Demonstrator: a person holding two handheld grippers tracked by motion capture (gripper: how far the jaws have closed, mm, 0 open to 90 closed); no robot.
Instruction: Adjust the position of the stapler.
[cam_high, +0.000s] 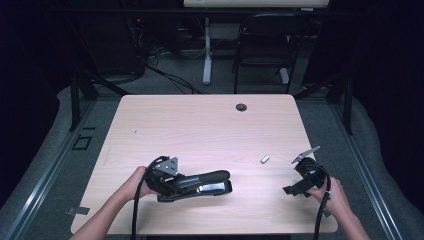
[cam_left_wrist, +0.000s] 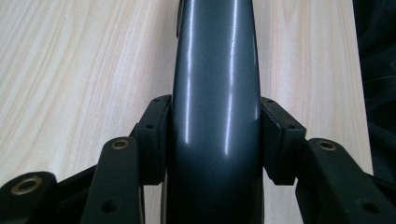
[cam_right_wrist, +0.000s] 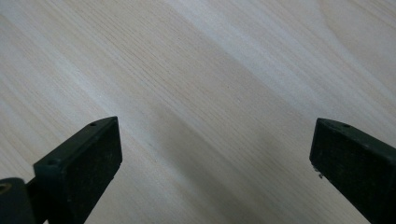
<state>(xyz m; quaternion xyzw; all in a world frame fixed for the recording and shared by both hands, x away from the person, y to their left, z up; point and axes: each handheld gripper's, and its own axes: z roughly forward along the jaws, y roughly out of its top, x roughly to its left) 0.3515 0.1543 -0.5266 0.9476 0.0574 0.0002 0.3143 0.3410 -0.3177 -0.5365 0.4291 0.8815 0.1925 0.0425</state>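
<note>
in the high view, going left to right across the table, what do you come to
Left tool, clamped on the rear of a black stapler → small metal block of staples → right tool, jaws apart over bare table.
</note>
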